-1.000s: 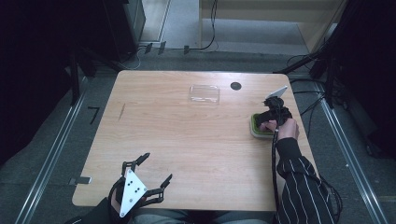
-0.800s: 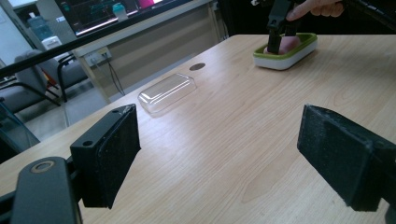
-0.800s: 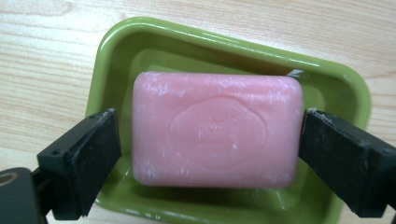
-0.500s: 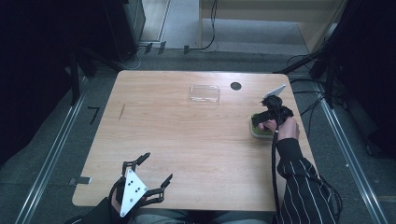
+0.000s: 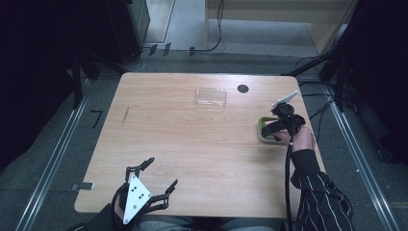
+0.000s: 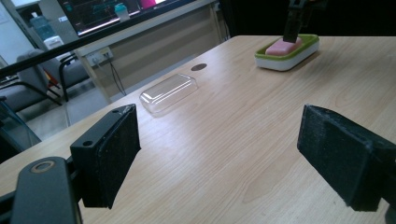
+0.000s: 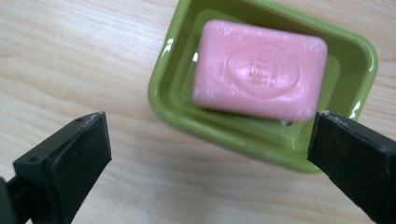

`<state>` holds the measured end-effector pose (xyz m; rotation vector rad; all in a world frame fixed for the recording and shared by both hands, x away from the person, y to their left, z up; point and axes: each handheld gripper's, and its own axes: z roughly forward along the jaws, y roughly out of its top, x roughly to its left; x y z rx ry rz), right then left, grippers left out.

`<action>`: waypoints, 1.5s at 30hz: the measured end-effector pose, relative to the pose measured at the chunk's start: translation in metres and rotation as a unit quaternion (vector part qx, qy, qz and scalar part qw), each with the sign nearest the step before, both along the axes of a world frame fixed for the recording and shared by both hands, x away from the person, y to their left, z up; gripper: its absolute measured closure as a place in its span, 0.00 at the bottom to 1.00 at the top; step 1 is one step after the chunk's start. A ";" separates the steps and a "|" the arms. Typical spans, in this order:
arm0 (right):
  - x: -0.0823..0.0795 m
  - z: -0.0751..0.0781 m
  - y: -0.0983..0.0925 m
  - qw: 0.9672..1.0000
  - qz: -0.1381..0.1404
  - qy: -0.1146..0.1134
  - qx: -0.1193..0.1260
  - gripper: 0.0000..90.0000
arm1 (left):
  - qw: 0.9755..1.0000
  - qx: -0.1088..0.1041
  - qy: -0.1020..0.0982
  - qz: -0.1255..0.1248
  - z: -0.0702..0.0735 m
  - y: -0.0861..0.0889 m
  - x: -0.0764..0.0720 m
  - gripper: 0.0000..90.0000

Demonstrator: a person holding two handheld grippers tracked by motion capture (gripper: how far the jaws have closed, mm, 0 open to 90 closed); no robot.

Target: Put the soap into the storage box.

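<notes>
near the right edge of the table [image 5: 192, 159], one pink soap bar [image 7: 259, 70] lies flat in one green soap dish [image 7: 175, 100], its stamped face up. from the left gripper view the dish shows a white base under its green rim, and the bar sits inside it, not overhanging. the right gripper [image 5: 275, 126] hangs just above the dish, pointing down at it; its jaws have just been opening and now stand spread wide, one on each side of the dish, with nothing pressed between the pads and the bar free of them. one clear plastic lid [image 5: 210, 96] lies on the wood toward the far edge, well apart from the dish, and one small dark round spot [image 5: 243, 88] sits just beside it, nearer the far right corner. the left gripper [image 5: 156, 185] rests at the near left edge of the table, well apart from everything else, its two jaws spread and empty, the grey three-cornered plate on top of it. two grippers in all, both apart at the jaws.
</notes>
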<state>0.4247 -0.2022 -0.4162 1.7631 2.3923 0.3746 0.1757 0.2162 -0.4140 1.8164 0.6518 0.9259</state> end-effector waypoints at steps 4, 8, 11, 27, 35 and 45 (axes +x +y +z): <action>-0.013 0.003 0.000 1.000 0.012 0.001 0.002 0.00 | 1.000 0.002 0.000 0.000 0.000 0.000 0.000 0.15; -0.024 0.006 0.002 1.000 0.020 -0.003 0.004 0.00 | 1.000 0.002 0.000 0.000 0.000 0.000 0.000 0.15; -0.032 0.007 0.003 1.000 0.026 -0.002 0.002 0.00 | 1.000 0.002 0.000 0.001 0.000 0.000 0.000 0.15; -0.075 -0.014 0.016 0.997 0.068 0.022 -0.017 0.00 | 1.000 0.001 0.000 0.000 0.000 0.000 0.000 0.15; -0.095 -0.023 0.019 0.995 0.087 0.030 -0.027 0.00 | 1.000 0.003 0.001 0.000 0.000 0.000 0.000 0.15; -0.120 -0.035 0.017 0.993 0.105 0.038 -0.036 0.03 | 1.000 0.003 0.000 0.001 0.000 0.000 -0.001 0.15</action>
